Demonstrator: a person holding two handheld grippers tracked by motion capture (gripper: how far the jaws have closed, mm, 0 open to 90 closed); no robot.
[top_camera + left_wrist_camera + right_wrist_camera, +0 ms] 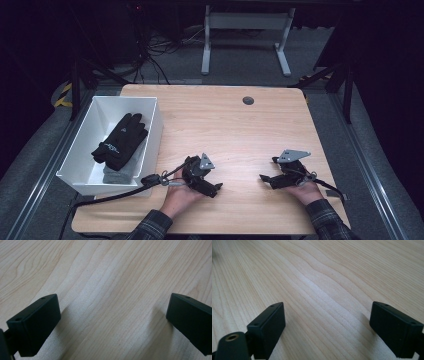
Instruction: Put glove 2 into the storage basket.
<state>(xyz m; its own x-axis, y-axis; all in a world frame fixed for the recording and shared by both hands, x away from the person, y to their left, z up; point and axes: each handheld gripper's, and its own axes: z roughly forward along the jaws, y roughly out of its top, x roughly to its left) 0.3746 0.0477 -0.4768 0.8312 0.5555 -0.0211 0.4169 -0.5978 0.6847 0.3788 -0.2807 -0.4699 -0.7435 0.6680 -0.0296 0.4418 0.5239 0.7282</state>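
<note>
Both claws rest low on the wooden table (240,125) in the high view; the left gripper (212,189) sits in the person's left hand (177,196) near the front edge, and the right gripper (265,179) sits in the right hand (306,192), well apart from the first; each one has its jaws spread wide and pinches nothing; a black cable (105,197) trails from the left one toward the table's left edge; the table is light wood with a small dark round hole (248,100) near its far edge; a white box (152,135) stands on the left side of the table, near the left gripper; inside it a black glove (120,141) with small white marks lies flat on top of something grey (116,175), fingers pointing to the far end; around the table the floor is grey carpet (380,130), and the room behind is dark, with white table legs (245,37) and loose wires (155,50).

Seen from the left gripper view, the two black jaws stand far apart, and bare pale wood (112,290) with wavy grain lies between them.

Seen from the right gripper view, the two black jaws are spread wide too, with bare wood (324,290) between them; soft shadows fall beside each jaw.
</note>
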